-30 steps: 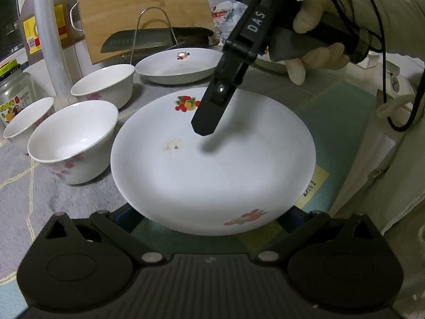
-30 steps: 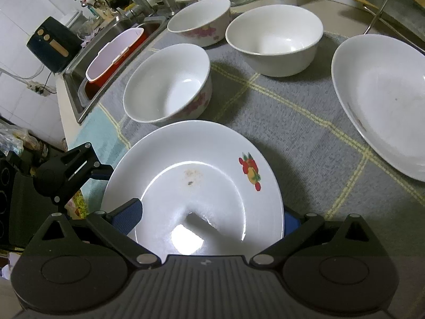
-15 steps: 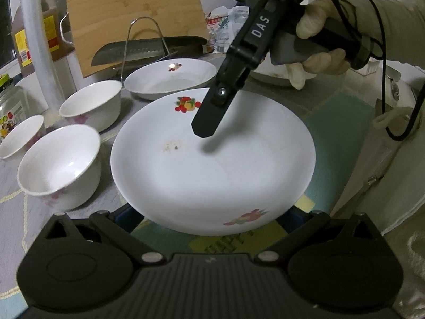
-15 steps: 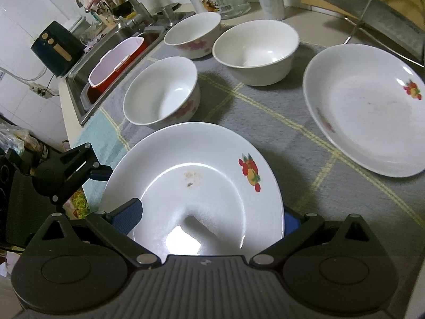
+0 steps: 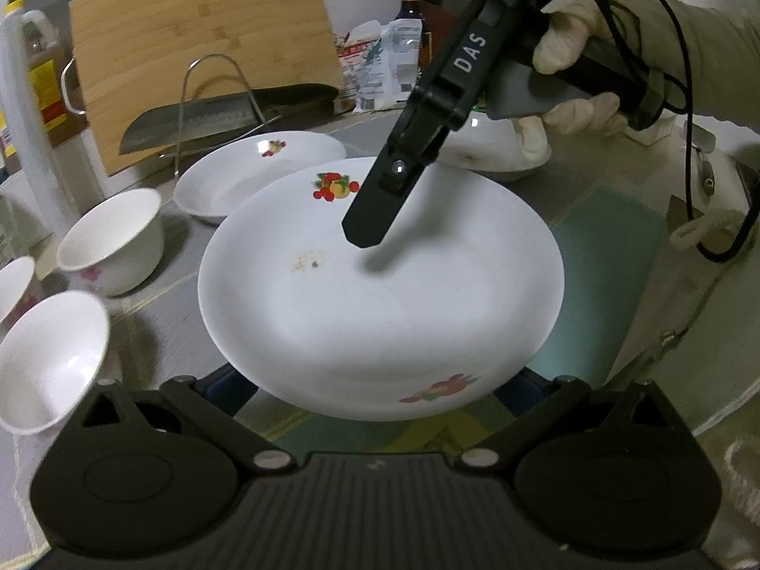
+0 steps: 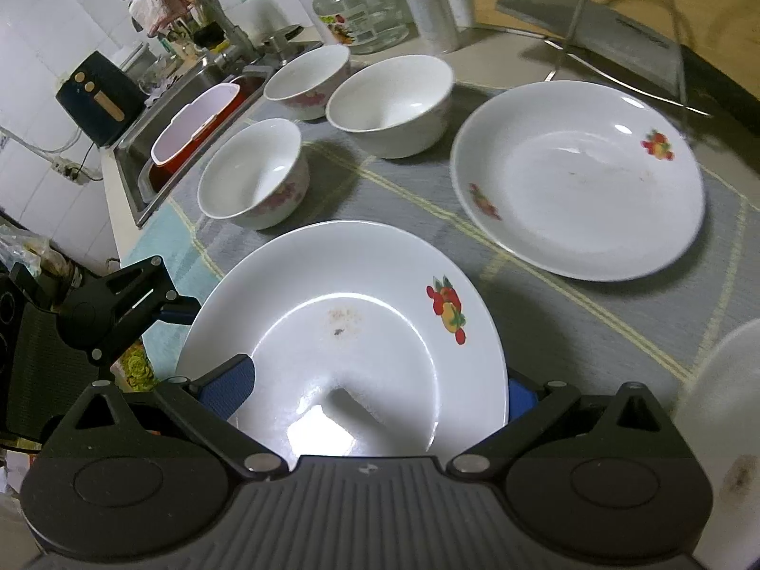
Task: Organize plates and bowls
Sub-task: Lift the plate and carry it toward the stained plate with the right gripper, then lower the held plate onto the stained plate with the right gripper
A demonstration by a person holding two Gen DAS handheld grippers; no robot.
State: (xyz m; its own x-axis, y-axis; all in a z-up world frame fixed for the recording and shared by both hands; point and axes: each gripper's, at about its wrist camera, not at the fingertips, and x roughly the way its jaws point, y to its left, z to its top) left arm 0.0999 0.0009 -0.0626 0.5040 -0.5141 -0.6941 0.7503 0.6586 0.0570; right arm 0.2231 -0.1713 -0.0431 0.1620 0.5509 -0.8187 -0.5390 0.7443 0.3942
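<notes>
Plate (image 6: 346, 332), white with a fruit print, hangs in the air between our two grippers. At its left edge our left gripper (image 5: 375, 403) has its fingers closed on the rim; on the right, our right gripper (image 6: 375, 394) pinches the opposite rim, one finger (image 5: 375, 218) lying over the well. Further right a second plate (image 6: 579, 180) rests on the grey mat (image 6: 380, 199), apart and ahead; stacking there is, we judge, next.
</notes>
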